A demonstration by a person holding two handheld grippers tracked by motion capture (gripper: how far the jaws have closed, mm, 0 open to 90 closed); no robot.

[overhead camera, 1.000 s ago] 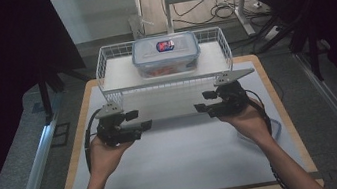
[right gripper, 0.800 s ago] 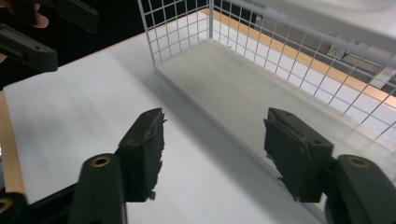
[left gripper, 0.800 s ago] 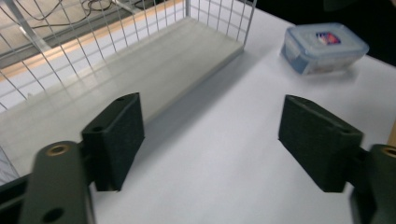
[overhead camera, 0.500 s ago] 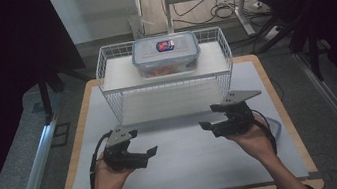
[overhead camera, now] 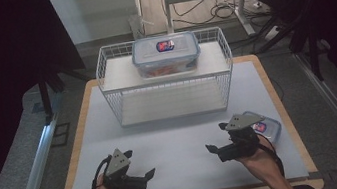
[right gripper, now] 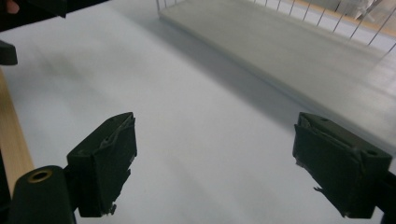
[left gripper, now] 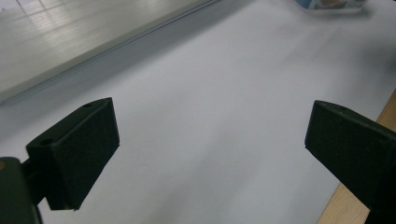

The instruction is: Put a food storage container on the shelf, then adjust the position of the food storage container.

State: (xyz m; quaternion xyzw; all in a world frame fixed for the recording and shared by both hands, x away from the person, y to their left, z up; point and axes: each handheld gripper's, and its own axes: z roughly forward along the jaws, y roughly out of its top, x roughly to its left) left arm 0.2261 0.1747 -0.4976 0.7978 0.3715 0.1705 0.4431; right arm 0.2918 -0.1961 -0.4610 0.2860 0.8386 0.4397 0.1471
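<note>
My left gripper point(overhead camera: 141, 164) hovers low over the white mat point(overhead camera: 178, 138) near its front left and points right. Its jaws have just been opening and stand wide in the left gripper view point(left gripper: 210, 135), with only bare mat between them. My right gripper point(overhead camera: 216, 138) is at the front right and points left. Its jaws have also just been opening and stand wide in the right gripper view point(right gripper: 215, 158), with nothing between them. A clear container with a blue lid point(overhead camera: 165, 54) sits on the top shelf of a white wire rack point(overhead camera: 109, 83). A second such container point(overhead camera: 268, 129) lies on the mat just behind my right gripper.
The rack stands at the back middle of the mat, and its lower shelf point(right gripper: 280, 42) is bare. The mat lies on a wooden board point(overhead camera: 277, 88) whose edge shows all round. A metal rail point(overhead camera: 36, 170) runs along the floor at the left.
Both hands have come down and back from the rack toward the front edge of the table. The jaws of both grippers stand wider apart than before.
</note>
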